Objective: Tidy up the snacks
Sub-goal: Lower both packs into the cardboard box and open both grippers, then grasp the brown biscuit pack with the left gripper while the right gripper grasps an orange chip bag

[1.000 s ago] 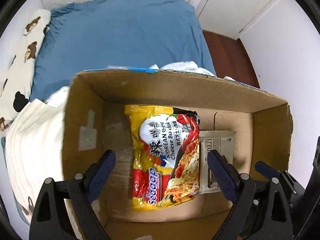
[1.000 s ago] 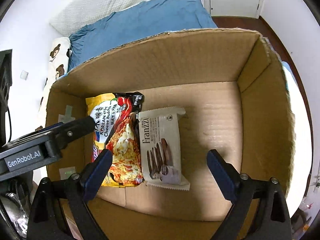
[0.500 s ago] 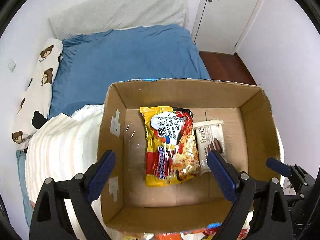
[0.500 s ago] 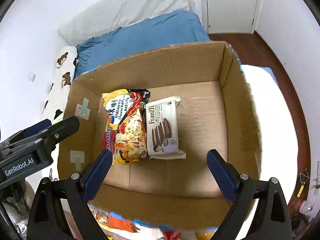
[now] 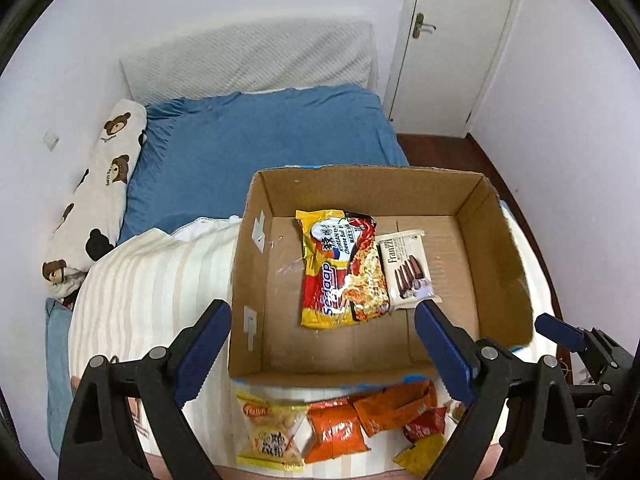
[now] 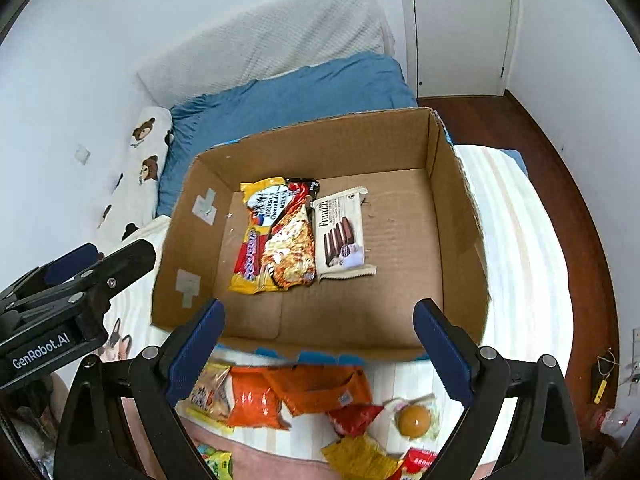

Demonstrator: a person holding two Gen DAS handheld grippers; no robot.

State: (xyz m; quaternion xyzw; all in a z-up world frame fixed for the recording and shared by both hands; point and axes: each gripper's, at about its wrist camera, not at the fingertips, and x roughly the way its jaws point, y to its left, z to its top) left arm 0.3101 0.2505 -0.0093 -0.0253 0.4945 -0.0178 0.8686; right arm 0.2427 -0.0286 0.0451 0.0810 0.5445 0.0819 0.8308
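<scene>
An open cardboard box [image 5: 256, 280] [image 6: 456, 220] sits on a striped blanket on the bed. Inside lie a yellow-and-red noodle packet [image 5: 340, 268] [image 6: 276, 236] and, touching its right side, a white Franzzi biscuit pack [image 5: 406, 268] [image 6: 342, 234]. In front of the box lie loose snacks: a yellow packet [image 5: 268, 432], orange bags [image 5: 336, 428] [image 6: 316, 392], a small red pack [image 5: 424, 424] and a round orange sweet [image 6: 414, 420]. My left gripper [image 5: 322, 352] hangs open above the box's near wall, nothing between its fingers. My right gripper [image 6: 318, 354] is open too, also empty, above the near wall.
A blue sheet [image 5: 260, 140] covers the bed beyond the box, with a bear-print pillow [image 5: 100, 184] at the left wall. A white door [image 5: 452, 40] and dark wooden floor [image 6: 560, 184] lie to the right. The left gripper's body [image 6: 60, 308] shows at the right view's left edge.
Both grippers have pulled back and risen out of the box. The box now looks smaller, and the loose snacks in front of it have come into view. Both packs stay where they lay.
</scene>
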